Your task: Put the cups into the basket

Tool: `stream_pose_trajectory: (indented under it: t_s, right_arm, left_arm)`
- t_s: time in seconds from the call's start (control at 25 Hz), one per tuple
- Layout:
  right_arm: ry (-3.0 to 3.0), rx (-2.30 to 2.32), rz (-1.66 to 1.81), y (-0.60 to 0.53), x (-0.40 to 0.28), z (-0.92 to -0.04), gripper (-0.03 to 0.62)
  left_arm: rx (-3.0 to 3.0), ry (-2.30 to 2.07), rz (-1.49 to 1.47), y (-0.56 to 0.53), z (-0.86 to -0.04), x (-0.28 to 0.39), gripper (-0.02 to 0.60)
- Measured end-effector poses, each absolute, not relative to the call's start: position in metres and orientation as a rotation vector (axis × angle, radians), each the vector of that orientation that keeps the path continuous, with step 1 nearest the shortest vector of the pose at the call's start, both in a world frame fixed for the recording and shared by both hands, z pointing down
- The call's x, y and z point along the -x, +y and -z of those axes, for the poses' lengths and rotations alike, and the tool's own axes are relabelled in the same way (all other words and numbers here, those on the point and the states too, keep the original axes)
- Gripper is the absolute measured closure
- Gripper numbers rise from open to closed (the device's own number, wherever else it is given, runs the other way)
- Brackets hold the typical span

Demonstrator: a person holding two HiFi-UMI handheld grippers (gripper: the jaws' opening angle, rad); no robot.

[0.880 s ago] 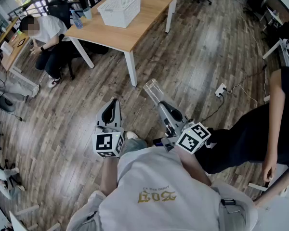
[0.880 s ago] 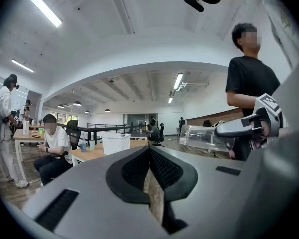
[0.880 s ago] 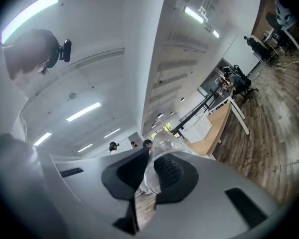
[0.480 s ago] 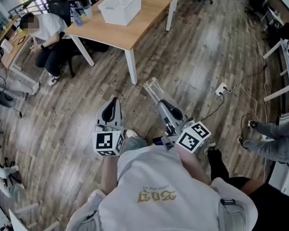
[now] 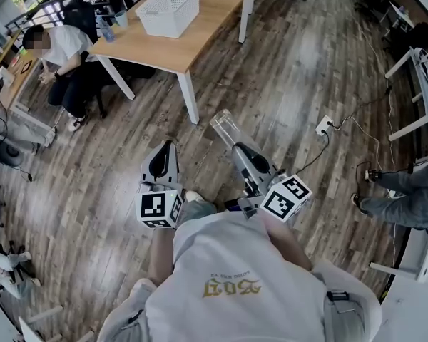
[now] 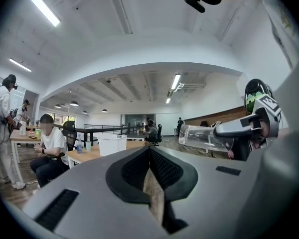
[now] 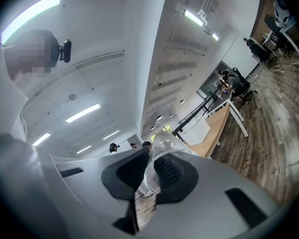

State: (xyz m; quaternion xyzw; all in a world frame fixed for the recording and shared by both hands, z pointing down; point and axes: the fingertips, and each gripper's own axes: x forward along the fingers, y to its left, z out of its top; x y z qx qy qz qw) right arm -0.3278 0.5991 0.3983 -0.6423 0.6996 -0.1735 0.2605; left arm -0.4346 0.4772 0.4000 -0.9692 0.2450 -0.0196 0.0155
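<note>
A white slatted basket [image 5: 171, 7] stands on a wooden table [image 5: 200, 30] far ahead across the wood floor. My right gripper [image 5: 235, 147] is shut on a clear plastic cup [image 5: 224, 127], held out in the air above the floor and pointing towards the table. In the right gripper view the cup [image 7: 158, 159] sits pinched between the black pads, with the basket [image 7: 196, 130] far beyond. My left gripper [image 5: 167, 150] is shut with nothing in it, level with the right one. The left gripper view shows the basket [image 6: 112, 143] ahead and the cup [image 6: 198, 136] off to the right.
A seated person [image 5: 60, 48] works at a desk left of the table, beside a bottle [image 5: 105, 28]. A power strip with cables [image 5: 323, 125] lies on the floor to the right. Another person's legs [image 5: 403, 204] and white table legs [image 5: 412, 66] are at the right edge.
The person in black at the right has stepped away towards the right edge. Both grippers hold the same pose, and the table has shifted slightly in view.
</note>
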Motion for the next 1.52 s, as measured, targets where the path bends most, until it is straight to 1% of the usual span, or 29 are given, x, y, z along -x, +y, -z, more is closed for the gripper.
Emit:
stream_pose_trajectory:
  t_s: [0.6,0.92,1.16,1.52]
  right_arm:
    - [1.883,1.730,0.516,0.608,0.326,-0.401,0.556]
    - [1.842,1.764,0.550,0.583,0.295,-0.406,0.556]
    - [1.851,1.787,0.564,0.539,0.264,-0.409,0.556]
    - [1.807,1.844,0.527,0.457,0.219,-0.387,0.556]
  left_arm:
    - [3.028,0.801,0.082,0.480,-0.400,0.438,0.577]
    - [2.993,0.728,0.177,0.462,-0.409,0.403,0.577]
    - [3.000,0.684,0.161,0.431,-0.407,0.371,0.577]
    - [3.038,0.632,0.156,0.339,-0.395,0.330,0.577]
